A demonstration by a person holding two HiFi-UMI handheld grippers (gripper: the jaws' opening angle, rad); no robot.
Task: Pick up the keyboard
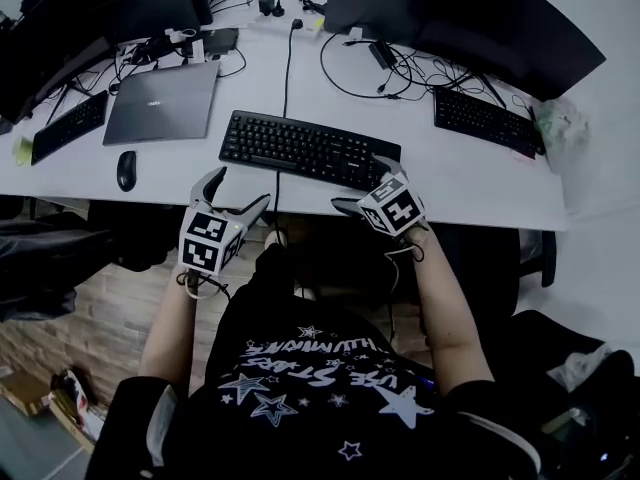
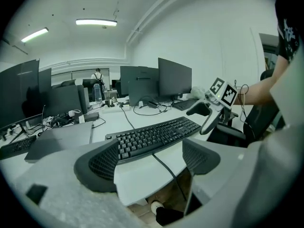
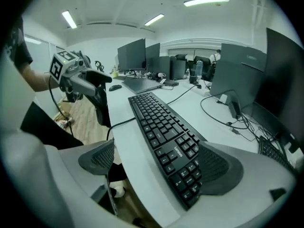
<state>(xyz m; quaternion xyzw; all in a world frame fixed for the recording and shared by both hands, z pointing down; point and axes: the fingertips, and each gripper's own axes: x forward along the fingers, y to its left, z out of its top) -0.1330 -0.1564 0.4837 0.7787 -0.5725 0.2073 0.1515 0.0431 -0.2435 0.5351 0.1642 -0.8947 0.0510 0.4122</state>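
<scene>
The keyboard (image 1: pixel 308 149) lies flat and keys-up on the white desk (image 1: pixel 450 183), close to its front edge and about midway along it. Its long axis runs nearly parallel to that edge, skewed slightly so that its right end sits nearer the edge than its left. It is a slim rectangular slab of matte black plastic with low, square, white-lettered keys. A thin black cable (image 1: pixel 278 190) drops over the front edge just before it. Your right gripper (image 1: pixel 365 185) is released, with its jaws spread wide. In the right gripper view the keyboard's (image 3: pixel 166 137) right end lies between the dark, mesh-textured pads (image 3: pixel 223 167), one of them over the desk top and the other below the front edge, neither pressing it. Your left gripper (image 1: pixel 242 188) is likewise released and hangs just off the front edge, below the keyboard's left half. In the left gripper view its curved pads (image 2: pixel 102 163) frame the desk edge, with the keyboard (image 2: pixel 152 137) ahead of them. A closed grey laptop (image 1: pixel 165 101) and a black mouse (image 1: pixel 126 170) lie toward the desk's left end.
</scene>
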